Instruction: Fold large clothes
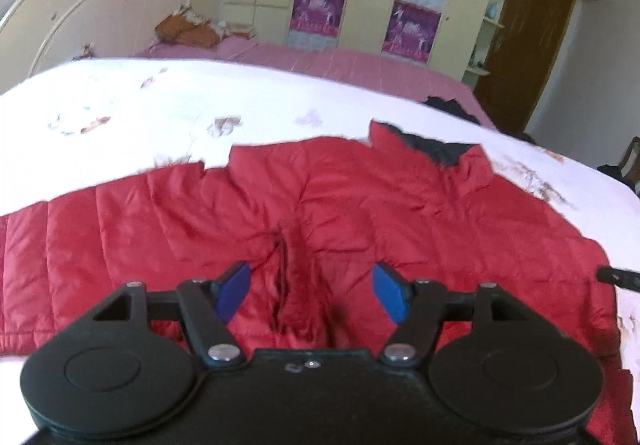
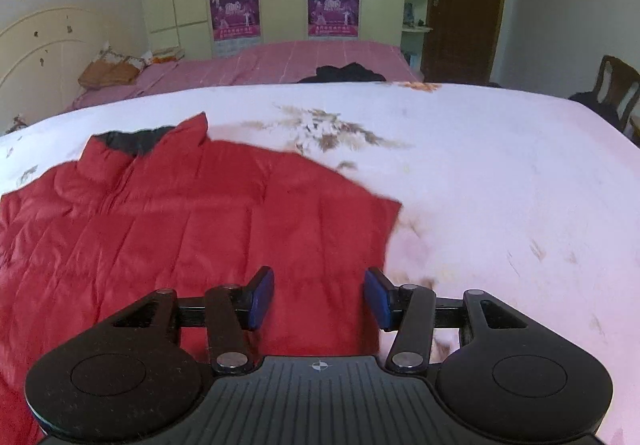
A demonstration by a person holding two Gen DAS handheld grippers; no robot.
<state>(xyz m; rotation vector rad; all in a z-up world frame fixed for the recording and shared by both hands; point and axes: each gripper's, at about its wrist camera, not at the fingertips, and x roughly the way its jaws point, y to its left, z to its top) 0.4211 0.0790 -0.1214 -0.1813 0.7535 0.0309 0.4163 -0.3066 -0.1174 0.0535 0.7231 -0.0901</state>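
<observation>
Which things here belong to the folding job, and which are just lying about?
Job:
- red jacket, spread on the white quilt
- left gripper
- right gripper

Lying about:
- dark clothes on the pink bed
- brown bundle by the headboard
- chair

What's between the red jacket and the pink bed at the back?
A stretch of white flowered blanket and, at its far edge, a dark pile of clothes lie between the red jacket and the pink bed. The right wrist view shows it best.
</observation>
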